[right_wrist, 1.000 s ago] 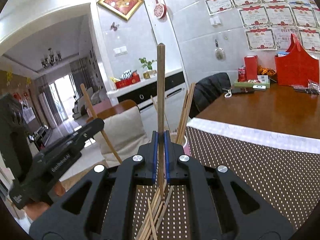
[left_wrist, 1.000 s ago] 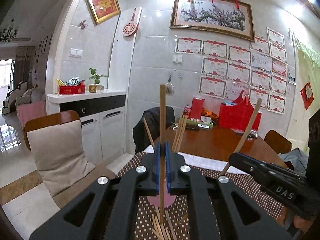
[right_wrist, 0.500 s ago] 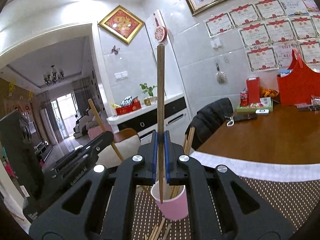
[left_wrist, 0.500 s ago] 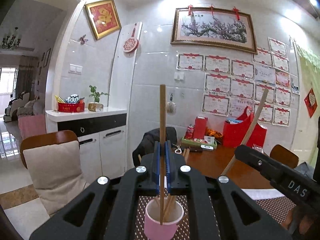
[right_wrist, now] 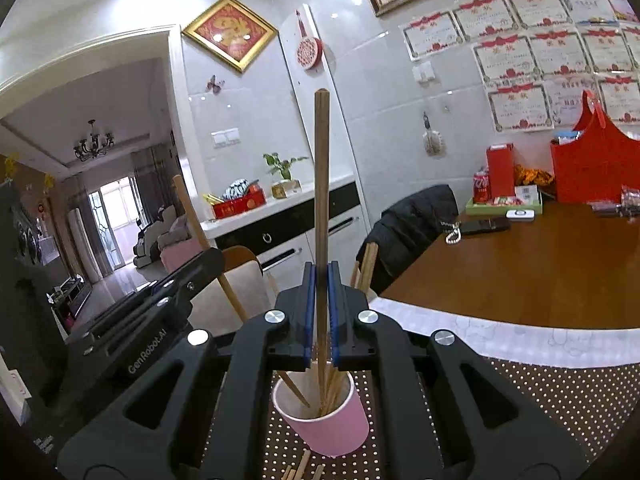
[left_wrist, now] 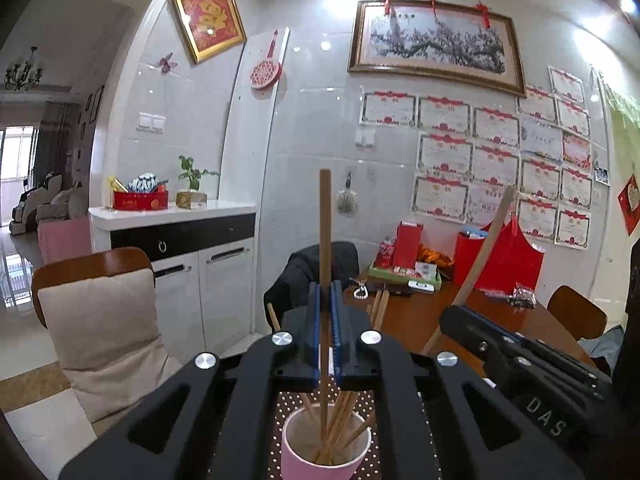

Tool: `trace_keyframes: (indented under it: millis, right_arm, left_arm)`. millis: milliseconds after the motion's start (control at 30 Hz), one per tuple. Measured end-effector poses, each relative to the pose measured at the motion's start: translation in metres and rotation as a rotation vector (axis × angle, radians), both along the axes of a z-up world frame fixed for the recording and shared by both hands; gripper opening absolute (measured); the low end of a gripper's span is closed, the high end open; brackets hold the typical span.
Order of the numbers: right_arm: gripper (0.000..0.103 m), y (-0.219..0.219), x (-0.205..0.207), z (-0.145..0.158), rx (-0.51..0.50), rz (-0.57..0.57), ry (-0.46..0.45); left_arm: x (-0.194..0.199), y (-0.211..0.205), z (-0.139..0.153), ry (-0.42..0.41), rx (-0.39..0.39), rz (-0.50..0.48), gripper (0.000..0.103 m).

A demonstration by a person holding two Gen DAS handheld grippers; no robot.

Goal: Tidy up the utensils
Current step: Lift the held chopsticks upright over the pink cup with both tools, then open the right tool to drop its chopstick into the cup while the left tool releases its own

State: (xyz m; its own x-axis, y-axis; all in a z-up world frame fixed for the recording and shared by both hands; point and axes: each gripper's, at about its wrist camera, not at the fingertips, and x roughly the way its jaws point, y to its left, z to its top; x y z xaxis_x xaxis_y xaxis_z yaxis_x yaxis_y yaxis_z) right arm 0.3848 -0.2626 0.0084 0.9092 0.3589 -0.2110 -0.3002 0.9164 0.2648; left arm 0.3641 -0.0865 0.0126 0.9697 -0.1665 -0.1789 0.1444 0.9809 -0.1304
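Chopsticks of brown wood: my left gripper pinches one upright chopstick, its lower tip inside the pink paper cup. My right gripper pinches another above the same cup, which stands on the brown dotted mat holding more chopsticks.

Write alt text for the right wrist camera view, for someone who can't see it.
The right gripper is shut on an upright wooden chopstick whose lower end hangs inside a pink cup of chopsticks on a dotted brown mat. The left gripper, at left, also holds one.
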Motion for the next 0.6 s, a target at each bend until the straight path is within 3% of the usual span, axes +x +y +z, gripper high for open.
trace_keyframes:
  millis: [233, 300, 333, 367, 500, 600]
  right_arm:
    - [0.006, -0.001, 0.004, -0.005, 0.012, 0.01, 0.022]
    - [0.006, 0.0, 0.004, -0.006, 0.012, 0.015, 0.026]
    - [0.006, 0.001, 0.003, -0.006, 0.011, 0.016, 0.027]
    - [0.007, 0.002, 0.003, -0.006, 0.009, 0.018, 0.029]
    - [0.007, 0.005, 0.004, -0.007, 0.004, 0.028, 0.036]
    - [0.007, 0.009, 0.003, -0.007, -0.002, 0.037, 0.038]
  left_arm:
    - [-0.001, -0.002, -0.009, 0.004, 0.043, 0.026, 0.006]
    - [-0.003, -0.005, -0.01, 0.002, 0.071, 0.059, 0.013]
    - [-0.005, -0.005, -0.011, 0.002, 0.077, 0.064, 0.026]
    - [-0.006, -0.006, -0.011, 0.001, 0.083, 0.074, 0.03]
    - [-0.014, -0.005, -0.011, -0.015, 0.106, 0.11, 0.031]
    - [-0.021, -0.002, -0.01, -0.022, 0.105, 0.131, 0.042]
